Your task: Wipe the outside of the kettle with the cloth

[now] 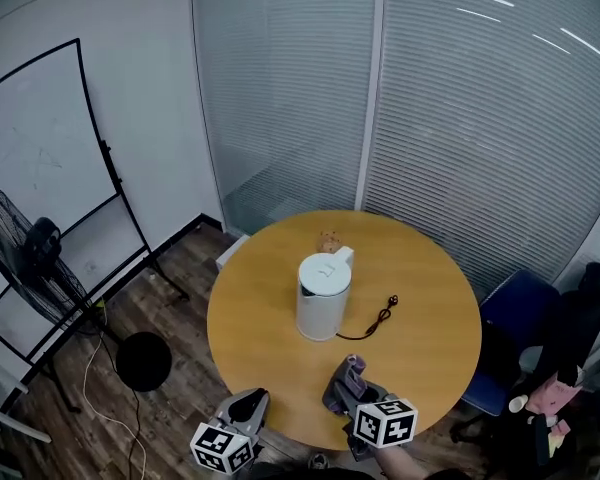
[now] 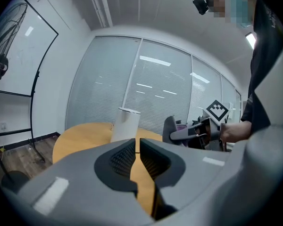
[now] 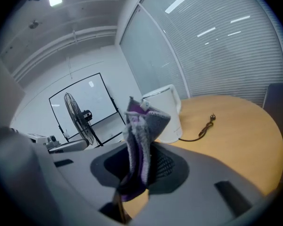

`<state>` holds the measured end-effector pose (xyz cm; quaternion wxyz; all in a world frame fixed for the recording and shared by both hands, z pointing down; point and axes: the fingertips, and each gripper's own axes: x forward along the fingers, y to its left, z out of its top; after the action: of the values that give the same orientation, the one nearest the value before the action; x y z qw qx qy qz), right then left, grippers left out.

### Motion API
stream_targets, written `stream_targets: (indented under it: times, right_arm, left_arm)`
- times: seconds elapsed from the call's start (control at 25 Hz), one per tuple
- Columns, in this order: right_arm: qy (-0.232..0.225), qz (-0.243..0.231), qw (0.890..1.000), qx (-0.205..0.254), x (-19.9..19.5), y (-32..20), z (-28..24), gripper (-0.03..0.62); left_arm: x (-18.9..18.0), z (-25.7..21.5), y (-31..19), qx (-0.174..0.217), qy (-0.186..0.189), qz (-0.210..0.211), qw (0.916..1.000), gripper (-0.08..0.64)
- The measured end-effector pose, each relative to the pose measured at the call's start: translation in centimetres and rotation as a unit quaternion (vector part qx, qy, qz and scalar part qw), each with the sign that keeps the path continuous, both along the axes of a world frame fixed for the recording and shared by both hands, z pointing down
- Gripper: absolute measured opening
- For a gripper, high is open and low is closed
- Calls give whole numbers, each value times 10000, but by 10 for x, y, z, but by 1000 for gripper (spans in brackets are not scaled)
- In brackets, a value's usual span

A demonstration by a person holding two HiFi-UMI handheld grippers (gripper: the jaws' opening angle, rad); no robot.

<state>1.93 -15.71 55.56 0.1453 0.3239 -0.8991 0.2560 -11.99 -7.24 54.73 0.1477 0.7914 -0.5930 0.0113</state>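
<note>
1. Lower left, my left gripper (image 1: 248, 401) has its jaws closed and empty.
2. My right gripper (image 1: 342, 384) pinches the grey-and-purple knitted cloth (image 1: 352, 366) in its jaws.
3. The white plastic kettle (image 1: 323, 293) stands mid-frame on the round wooden worktop (image 1: 250, 318).

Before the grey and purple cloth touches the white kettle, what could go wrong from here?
1. The white kettle stands unheld on the round wooden table; the left gripper is shut and empty, so a wiping push may slide it.
2. The black power cord lies loose beside it; the right gripper could snag it.
3. The grey and purple cloth stands loosely from that gripper's jaws and might slip.
</note>
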Motion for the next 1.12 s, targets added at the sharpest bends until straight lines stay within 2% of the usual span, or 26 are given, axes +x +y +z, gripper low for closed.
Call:
stream_targets:
  times: [0.32,0.56,0.92,1.12]
  right_arm:
    - [-159,178,9997,-29,-19,-34,0,97]
    - [-218,747,9969,-61,-39,-60,-3,97]
    - [-340,1672,9853,65,-73,-100,-14,97]
    - [-629,2297,9709,256,-74,-123,-26,97]
  left_arm:
    - [-15,6,-35,-62,-25,89,9999,14]
    - [-32,6,-82,-134,-56,749,9971,14]
    - [-45,-7,-159,60,-407,1954,9799,15]
    - [-48,-19,-193,341,-780,2457,9656,15]
